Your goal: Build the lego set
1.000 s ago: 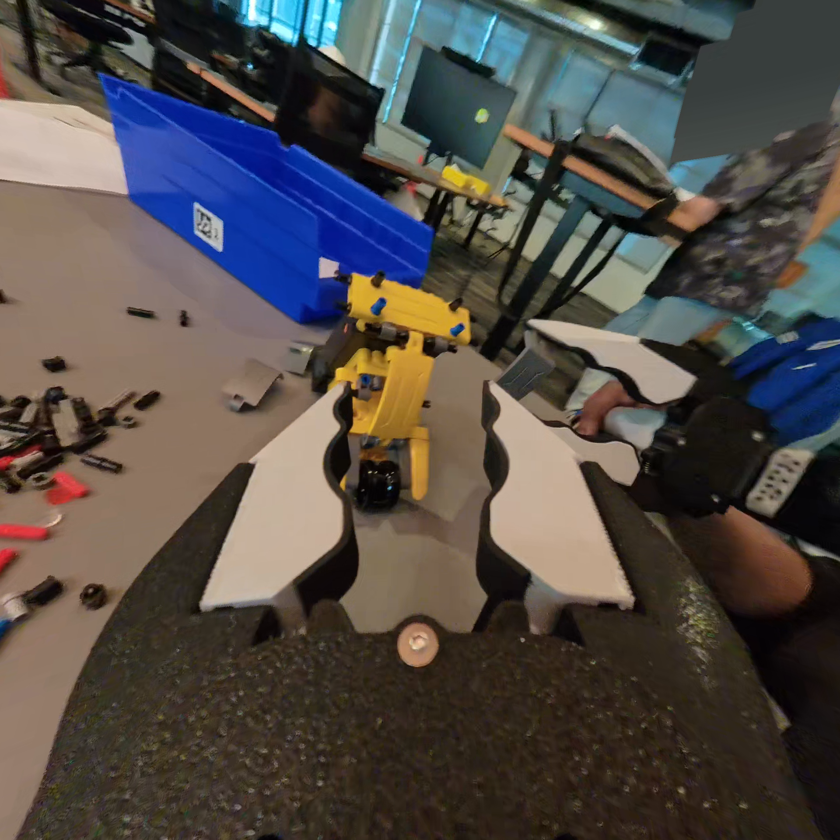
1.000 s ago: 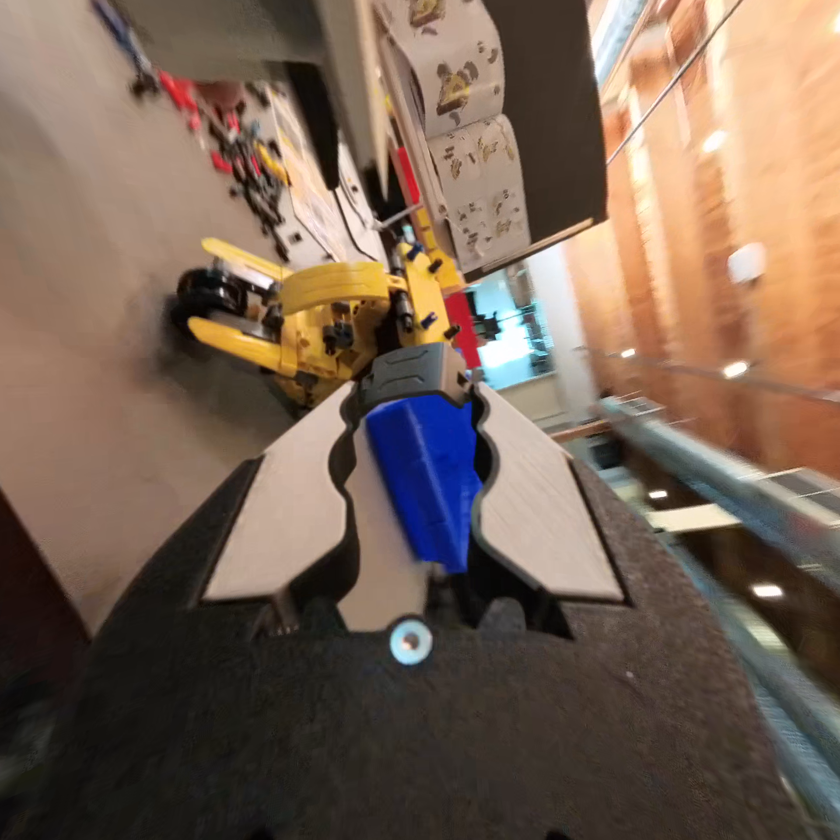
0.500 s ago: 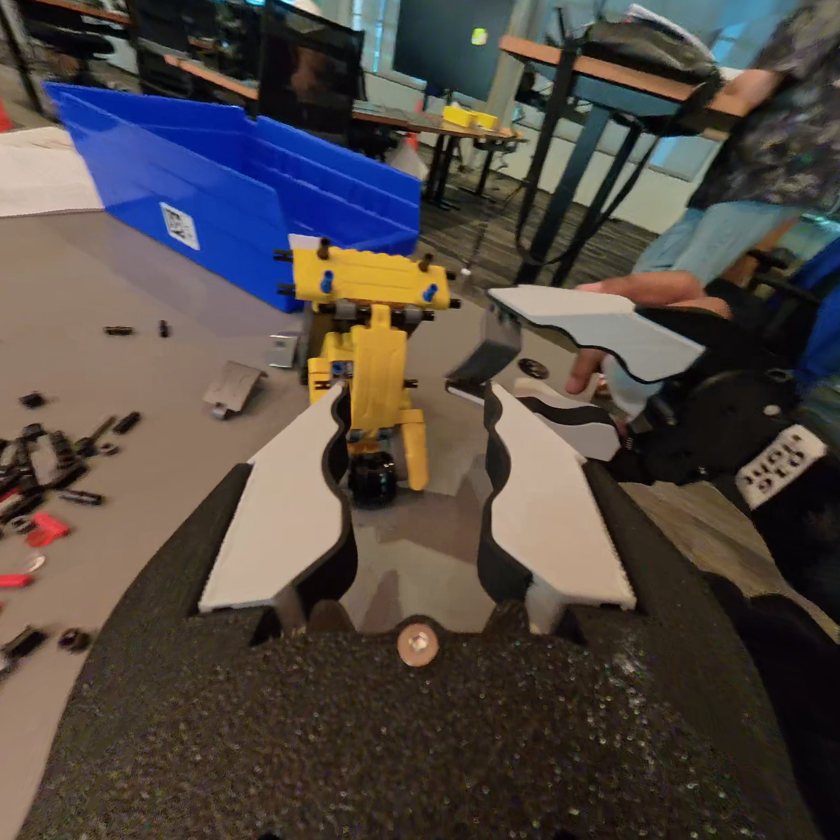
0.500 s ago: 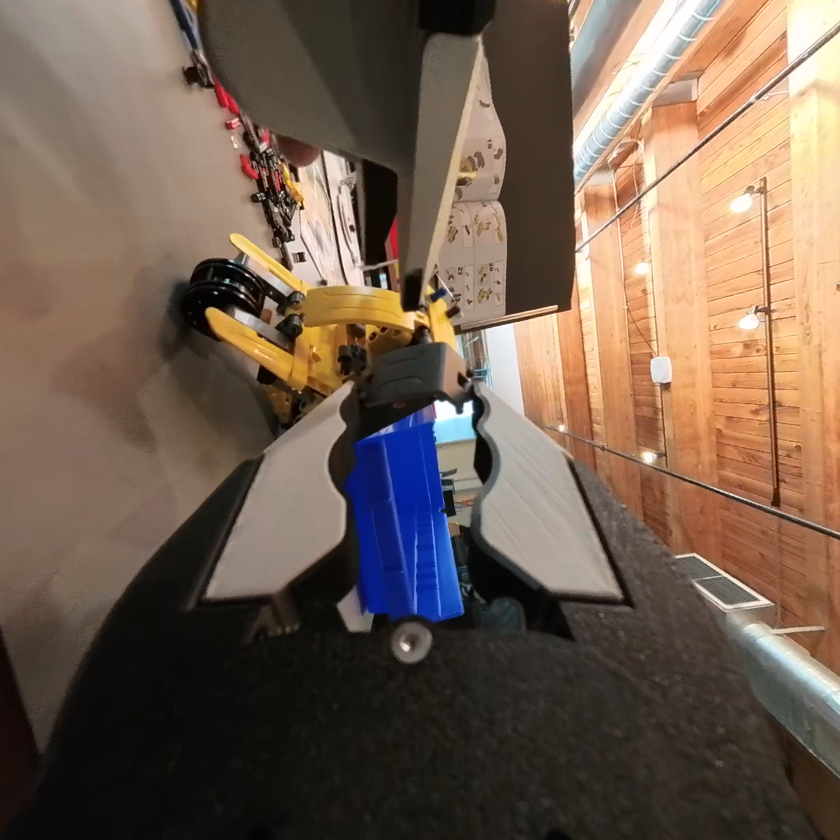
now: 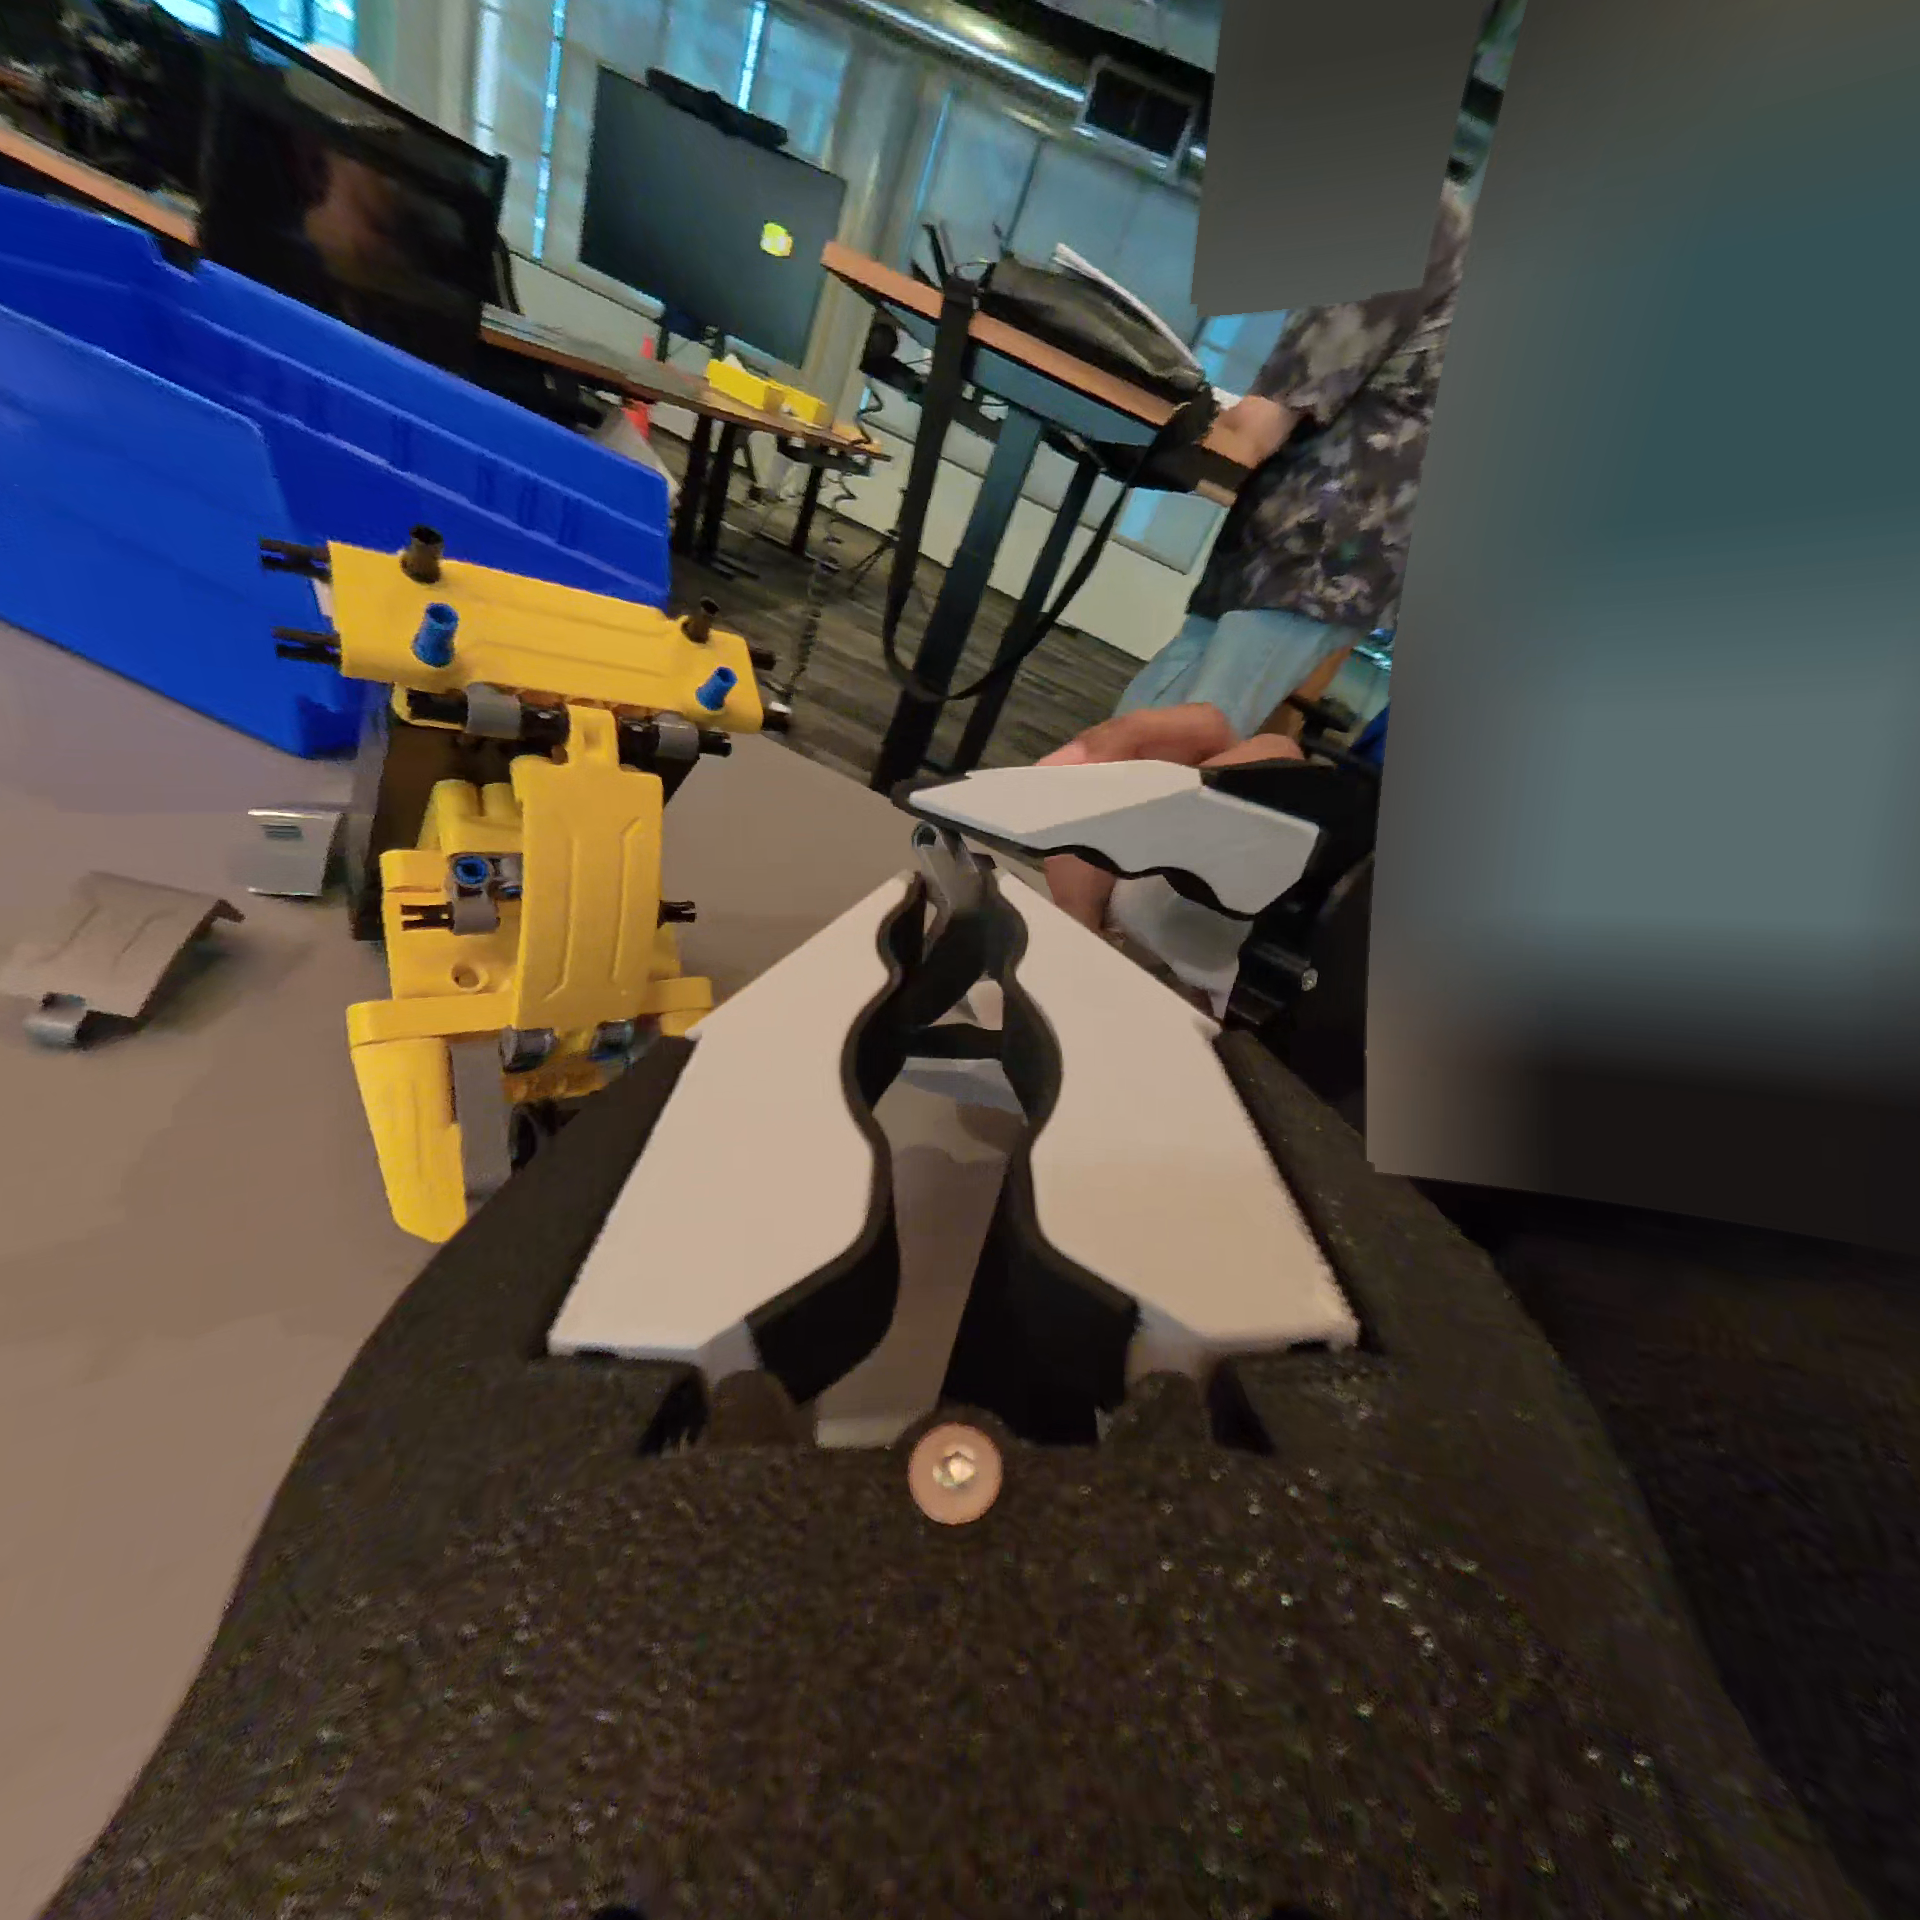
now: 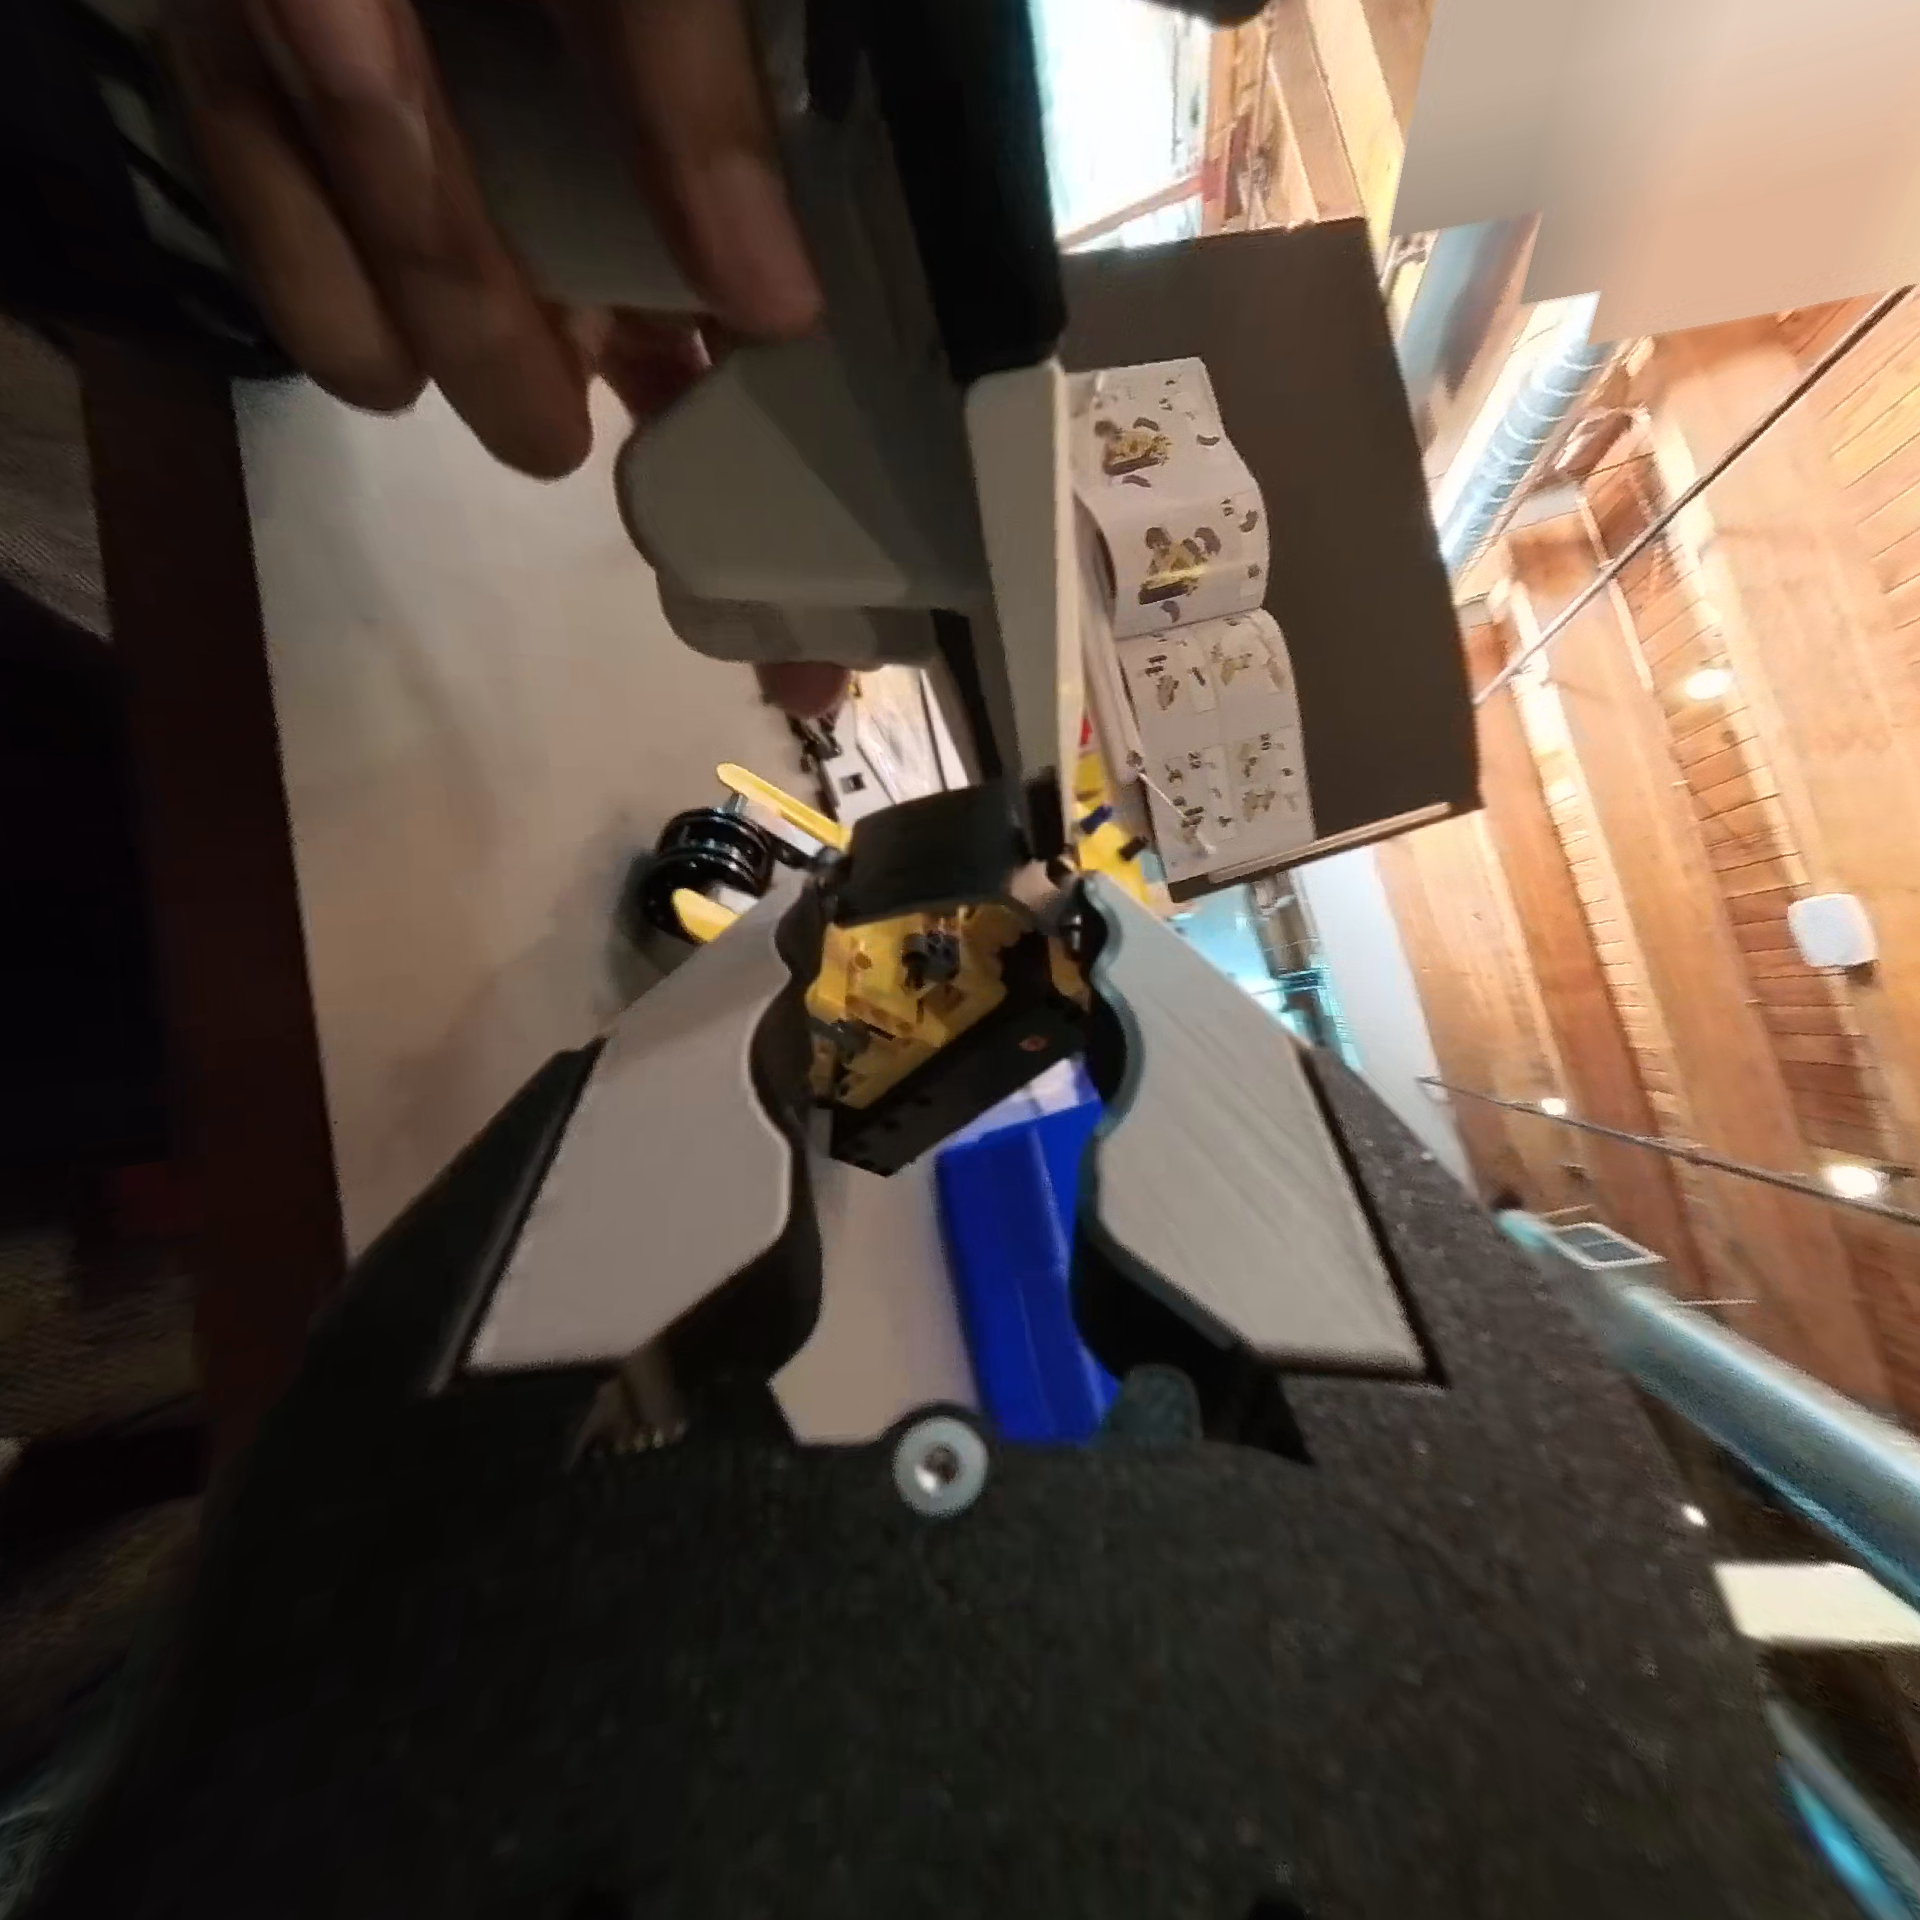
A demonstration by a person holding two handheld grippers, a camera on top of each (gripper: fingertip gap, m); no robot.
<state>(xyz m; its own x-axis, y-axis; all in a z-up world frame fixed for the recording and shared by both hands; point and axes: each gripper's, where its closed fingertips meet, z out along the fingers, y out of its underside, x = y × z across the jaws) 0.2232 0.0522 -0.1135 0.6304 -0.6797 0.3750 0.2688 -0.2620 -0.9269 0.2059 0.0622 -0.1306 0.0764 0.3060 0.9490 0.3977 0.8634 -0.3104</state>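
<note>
1. Grey table (image 5: 156,1299) in an open office; desks w/ dark monitors (image 5: 712,265) across the upper frame, a person in a patterned shirt (image 5: 1340,457) upper right by a desk.
2. Blue bin (image 5: 208,499) sits at left edge of left wrist view, just behind the yellow brick model (image 5: 540,831).
3. Yellow brick model stands on the table, centre-left of left wrist view, black and blue pins poking out its top plate. A loose grey panel (image 5: 104,951) lies on the table to its left.
4. Left gripper (image 5: 951,904): jaws narrow, tips pinched onto a small dark grey piece (image 5: 945,868) at frame centre, just right of the model.
5. Right gripper (image 6: 940,914) comes in from the right in left wrist view, its tips on the same dark grey piece; in its own view the piece sits black between its tips, jaws partway closed around it.
6. Right wrist view is rolled sideways: model shows behind the piece mid-frame, the left gripper's finger reaches down from the top, a hand (image 6: 416,239) upper left.
7. An open instruction booklet (image 6: 1195,644) shows upper right of centre, wooden wall (image 6: 1714,831) far right.
</note>
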